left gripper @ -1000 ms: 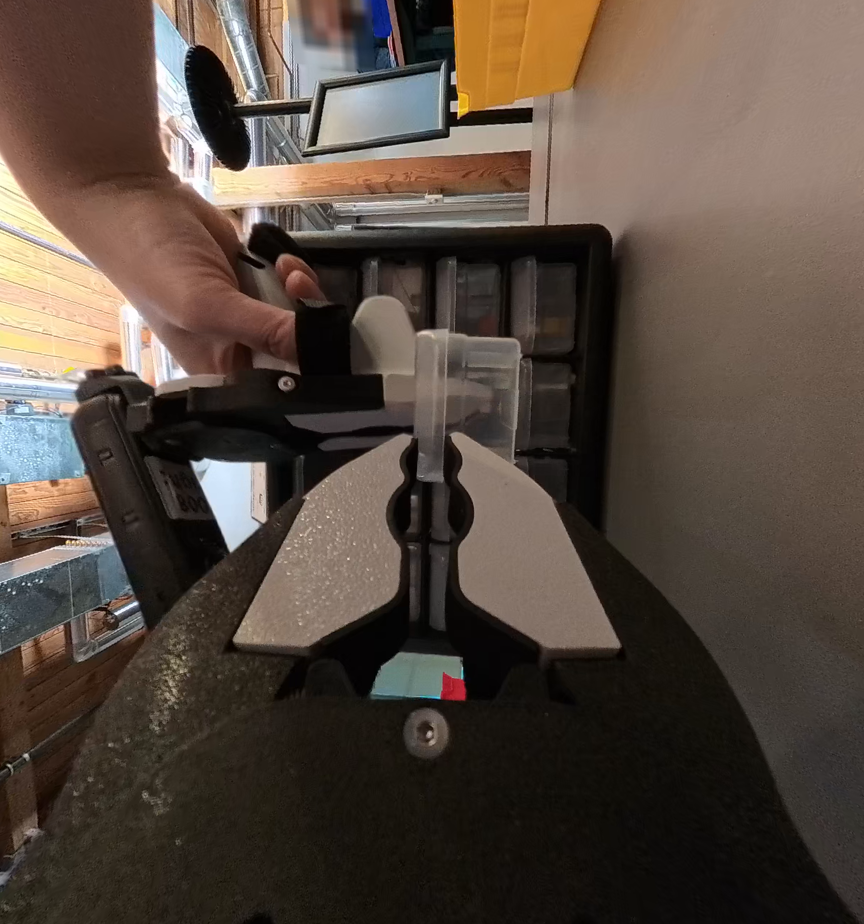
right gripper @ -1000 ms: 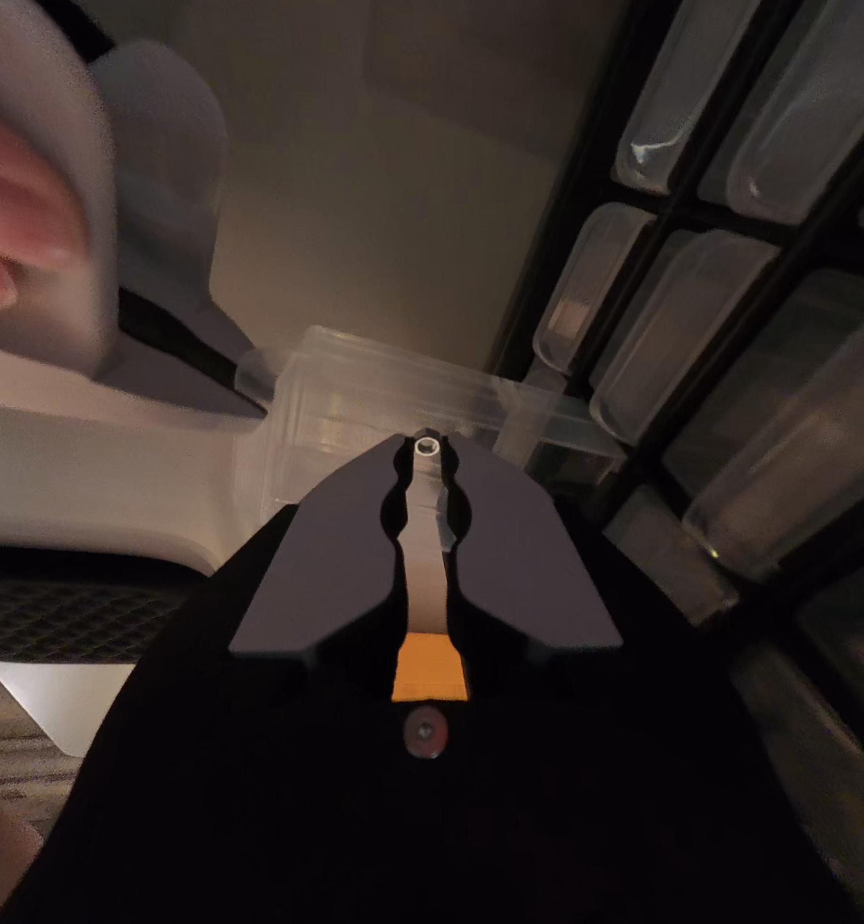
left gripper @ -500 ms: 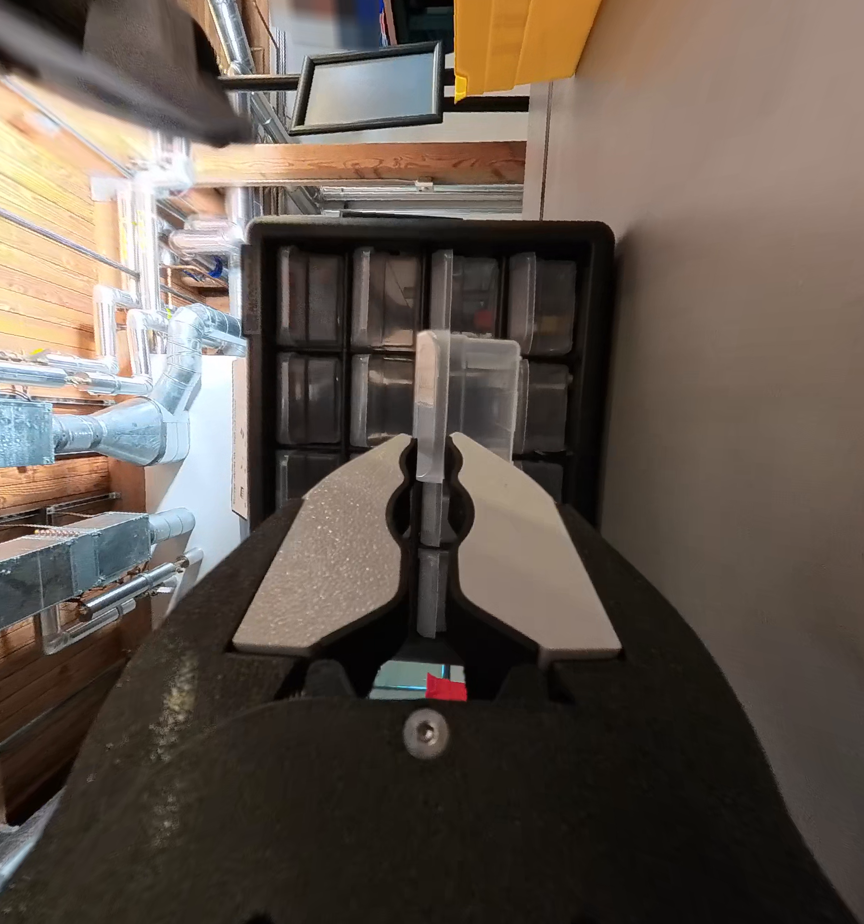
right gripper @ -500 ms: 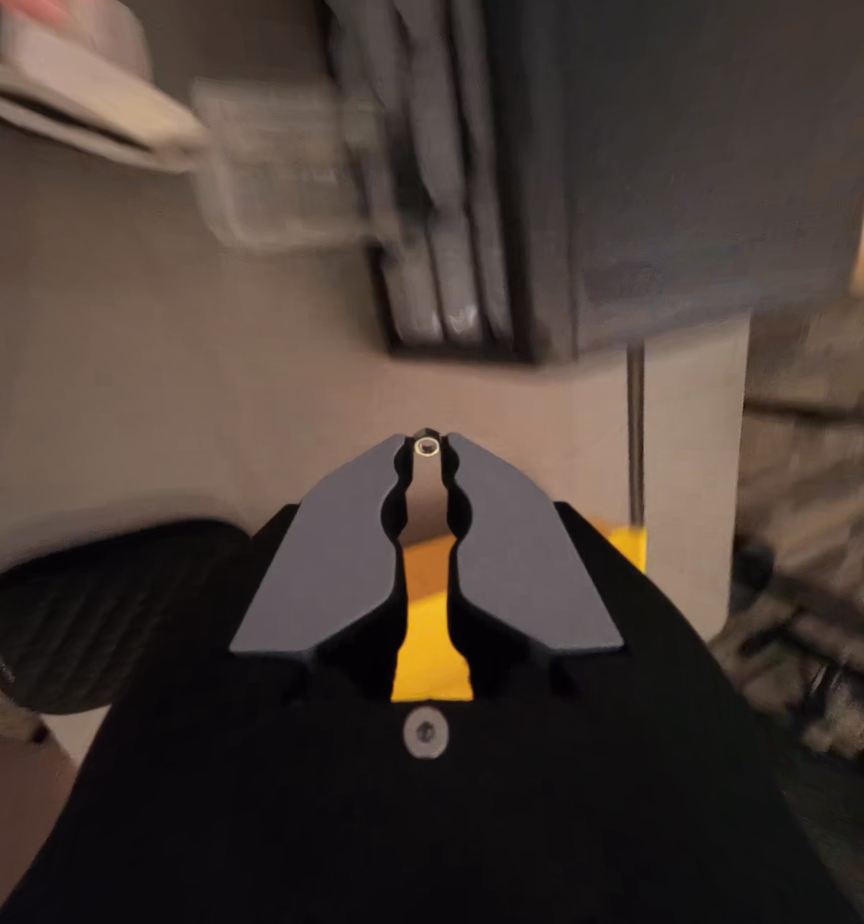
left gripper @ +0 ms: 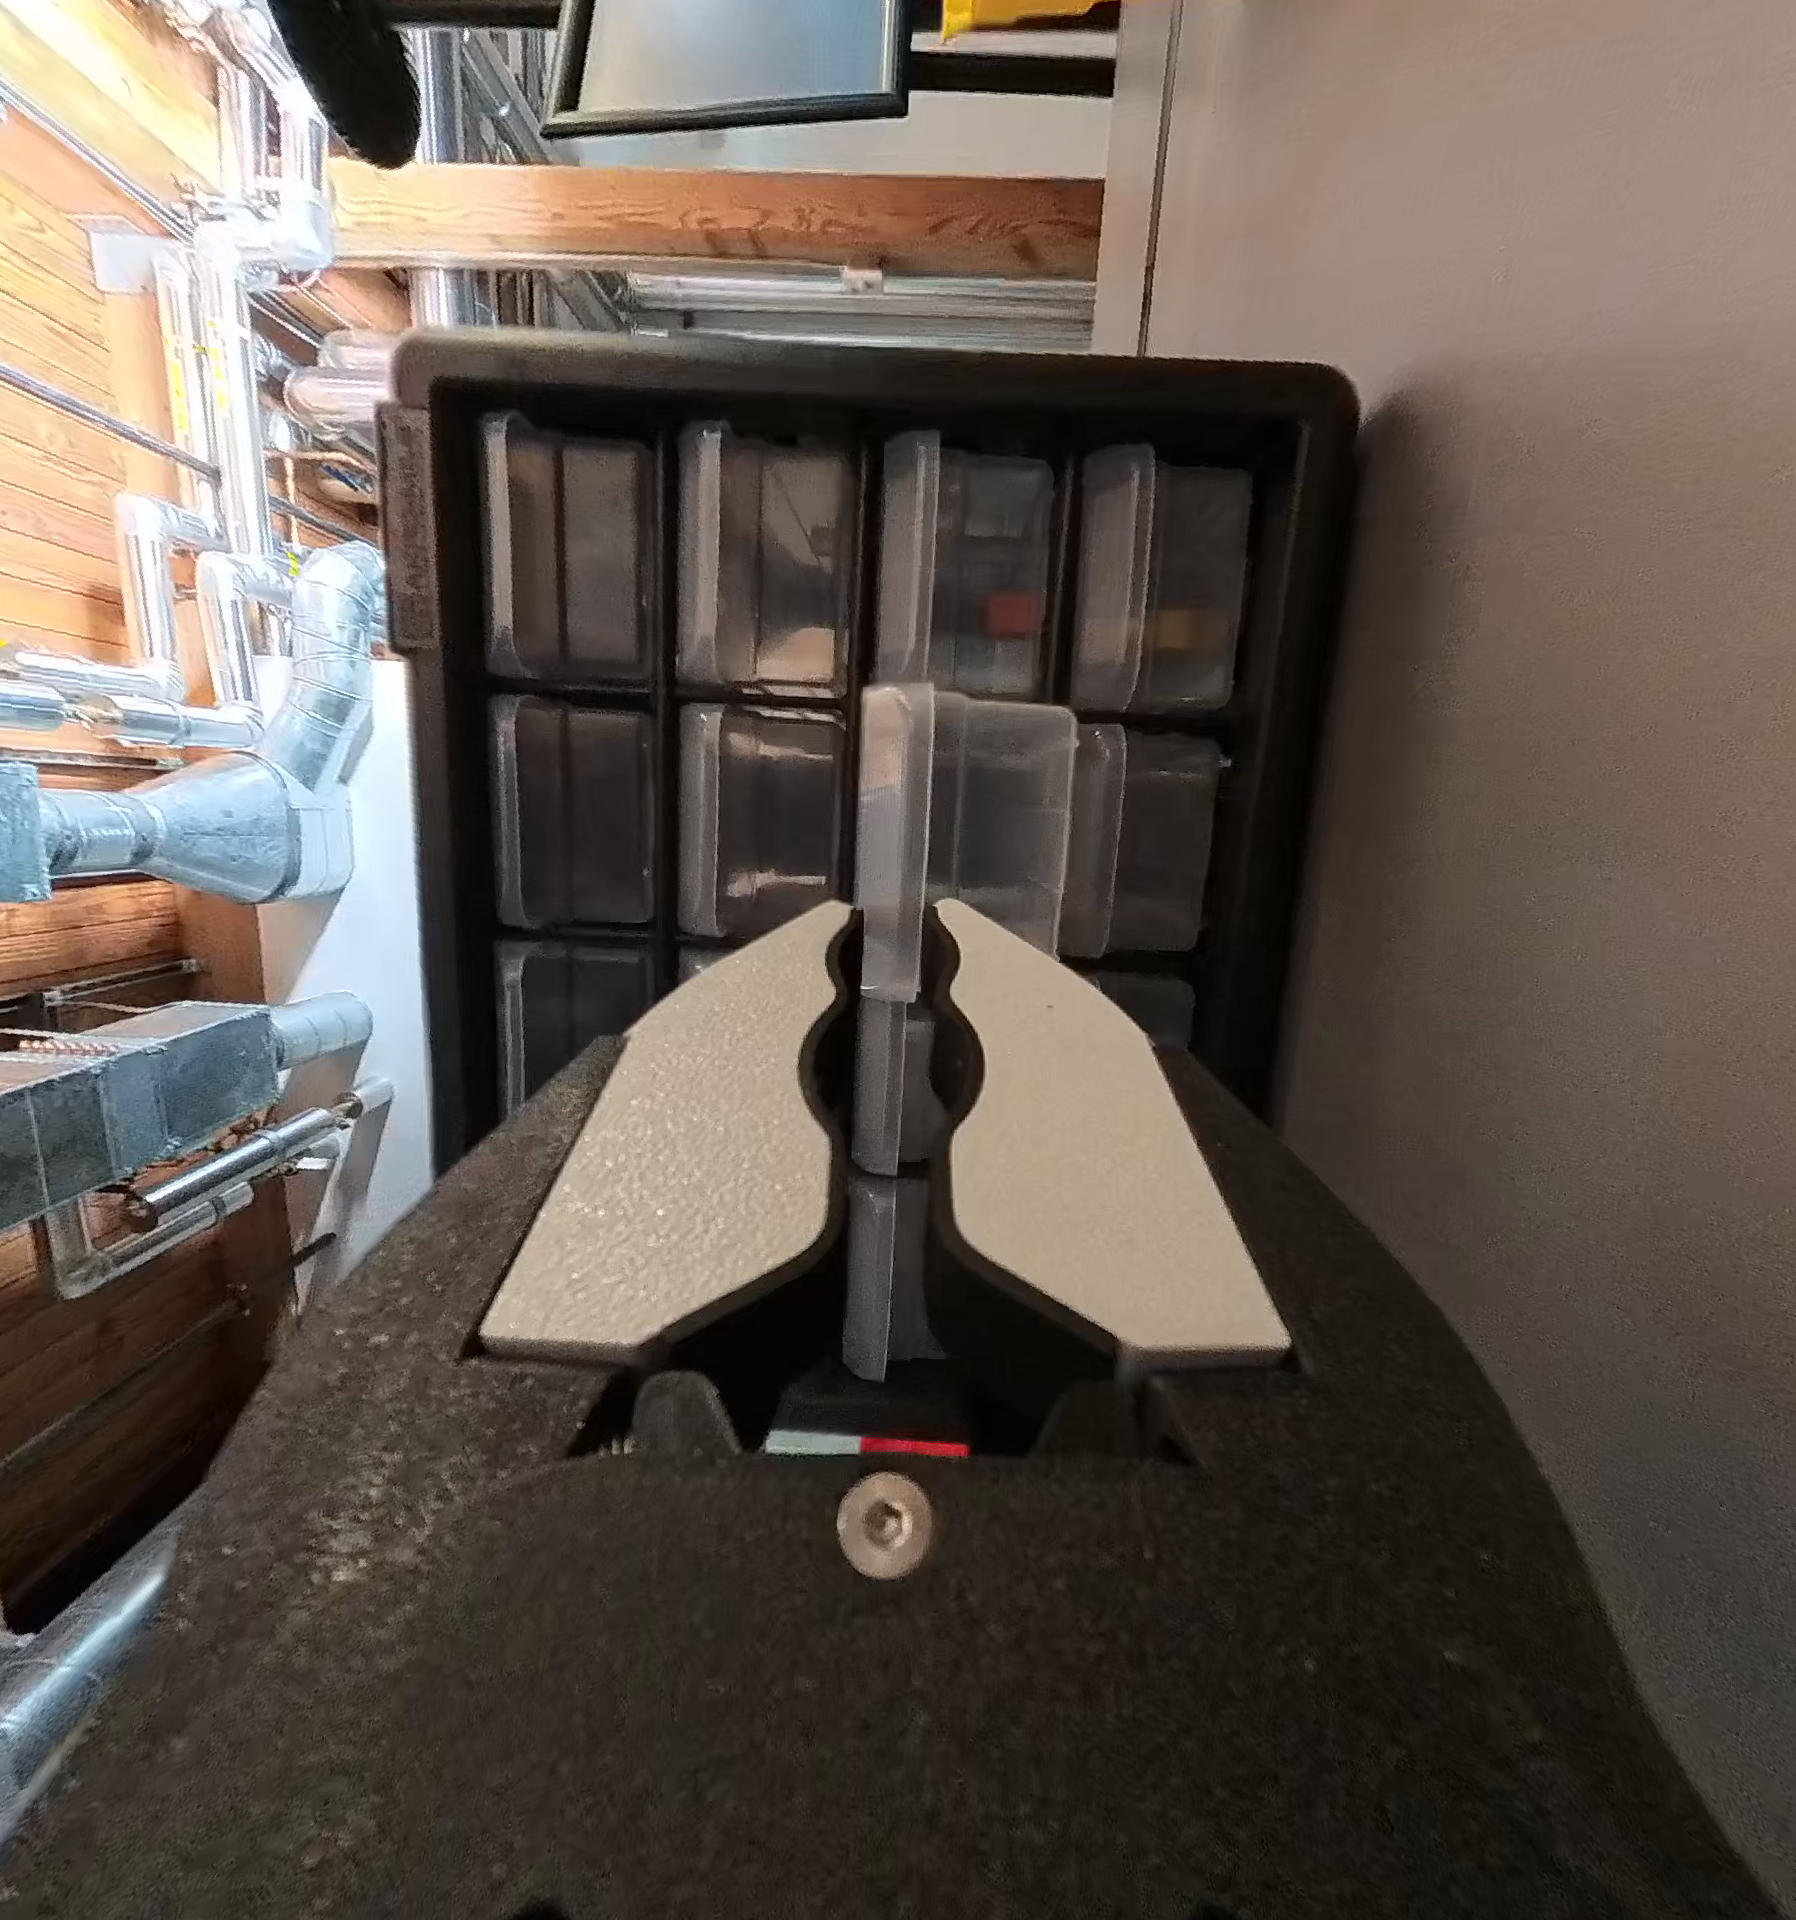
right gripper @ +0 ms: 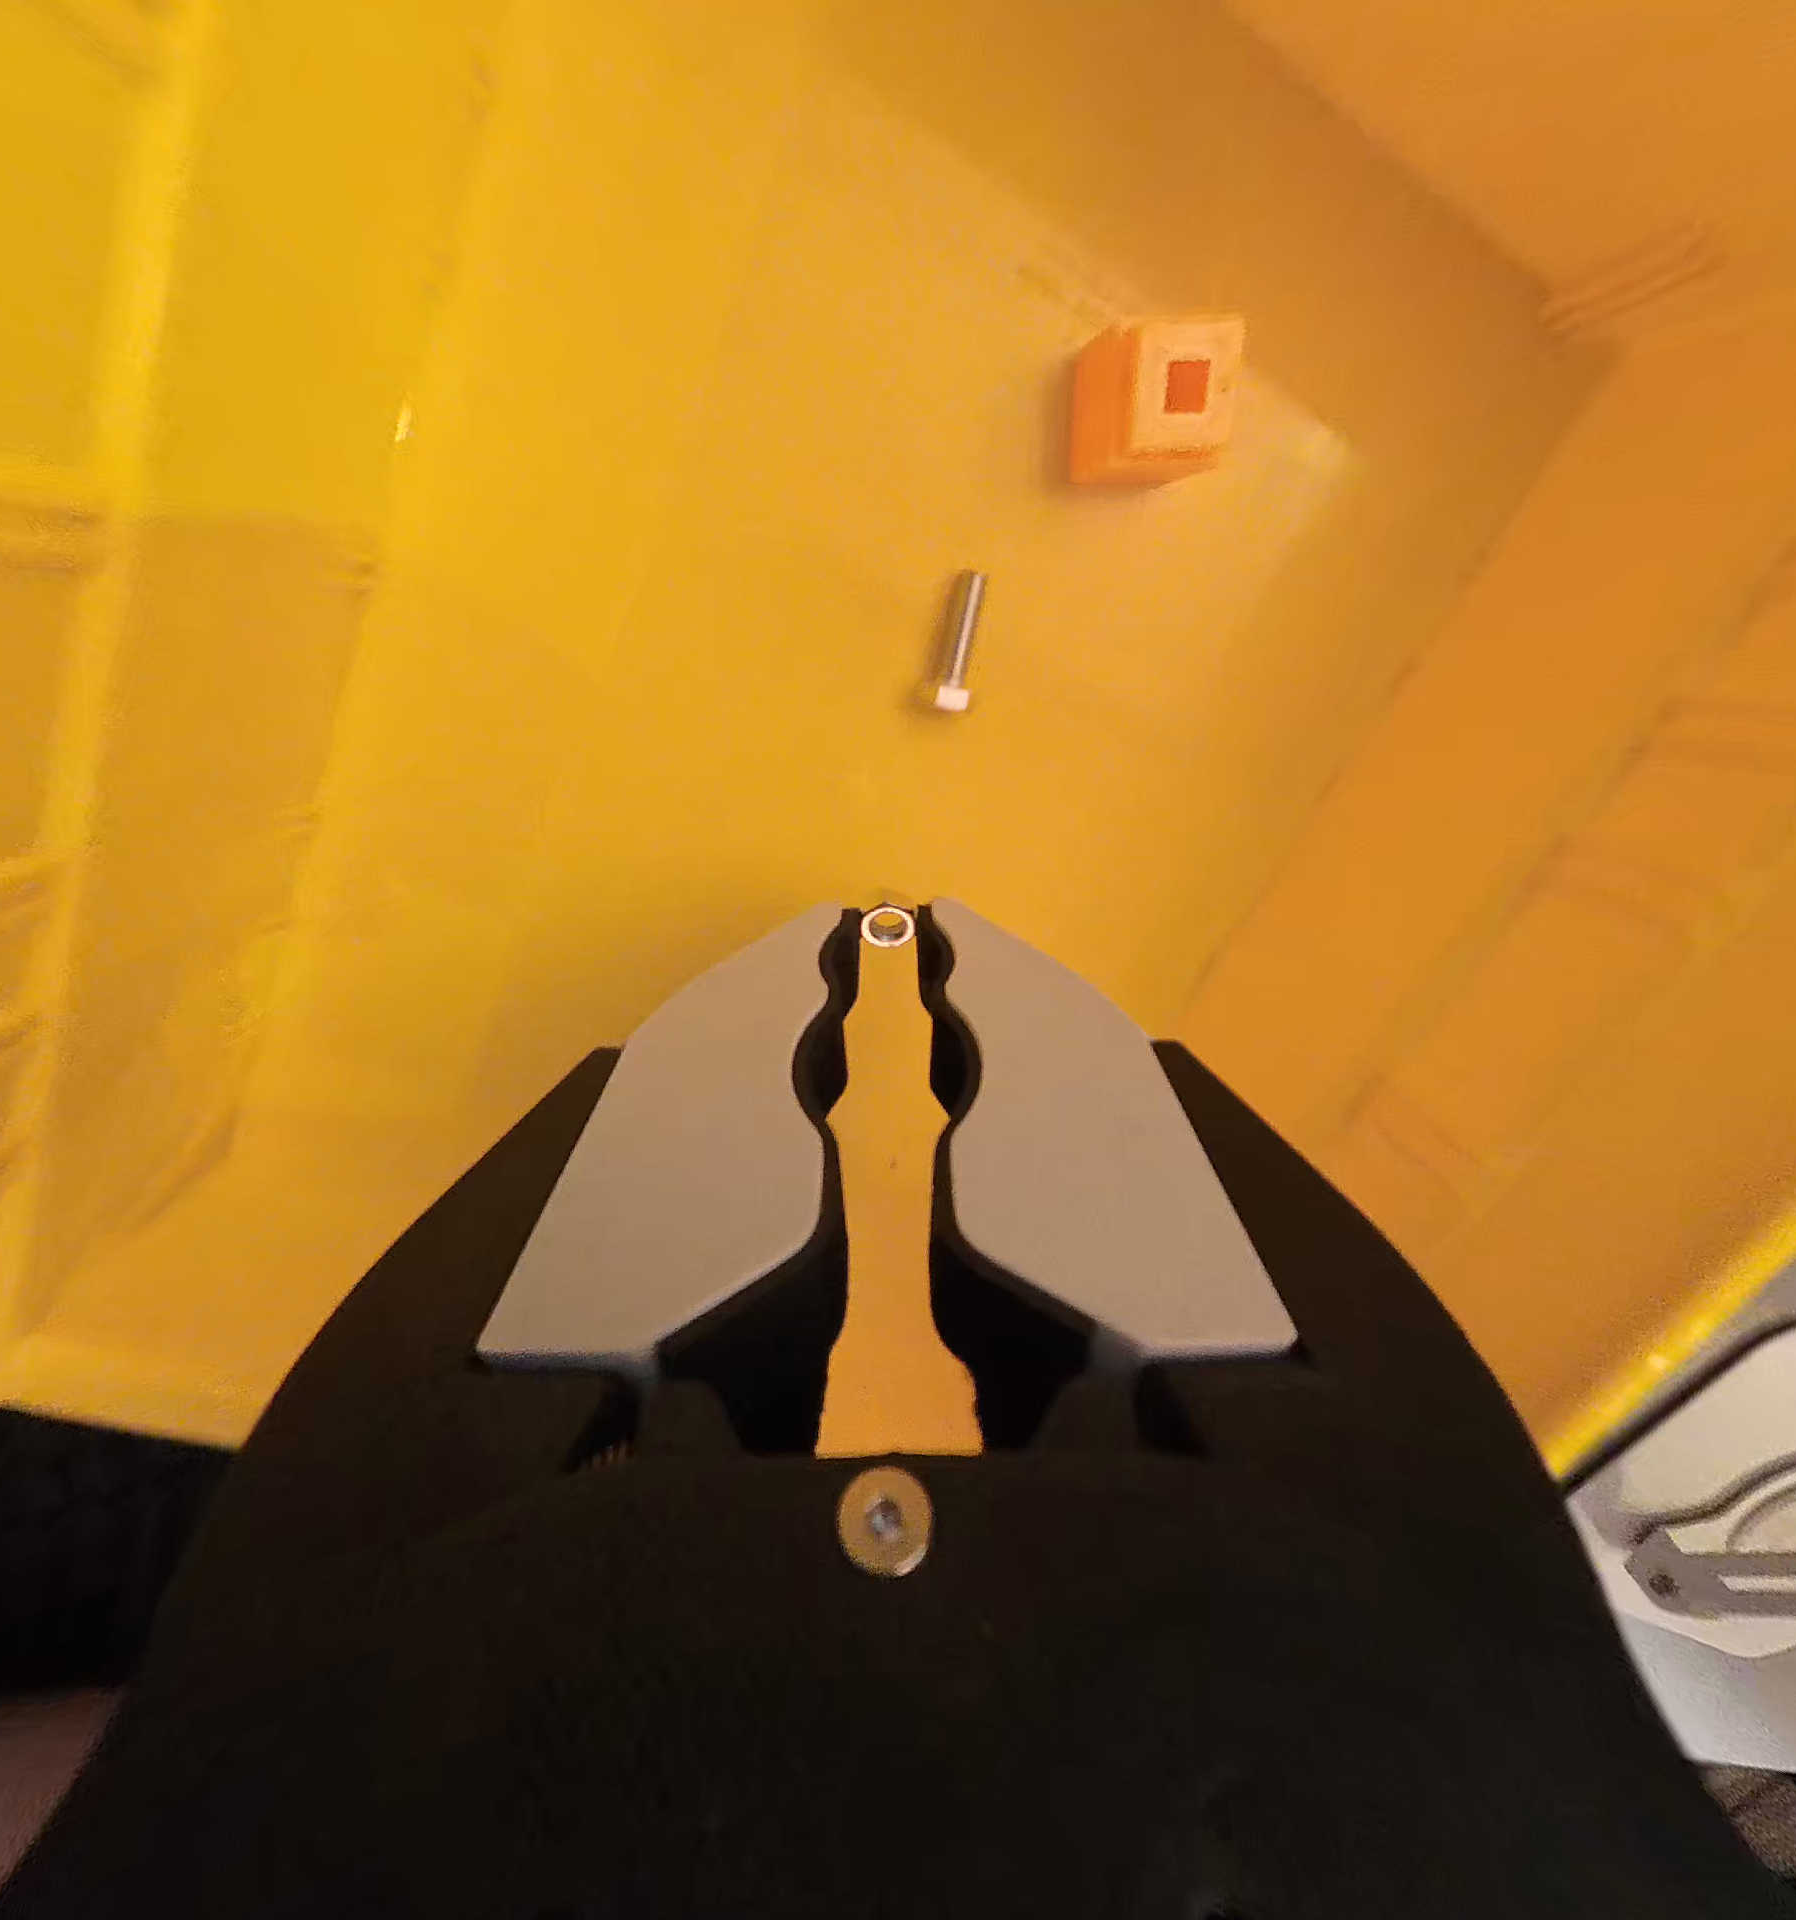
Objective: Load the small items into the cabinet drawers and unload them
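Grey surface [left gripper: 1600, 935] carries black cabinet [left gripper: 1320, 727]. Left hand-held gripper [left gripper: 896, 914] clamped on handle of pulled-out clear drawer [left gripper: 998, 810]. Right hand-held gripper [right gripper: 889, 920] pinches small metal nut [right gripper: 887, 924] over yellow bin [right gripper: 561, 520] holding bolt [right gripper: 954, 642], orange block [right gripper: 1154, 400].

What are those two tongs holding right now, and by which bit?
The left tongs pinch a clear drawer by its front handle tab, pulled out of the black cabinet. The right tongs grip a small metal ring at their very tips, over a yellow bin.

L cam sideways at cabinet [left gripper: 873, 395]; R cam in bin [right gripper: 561, 520]
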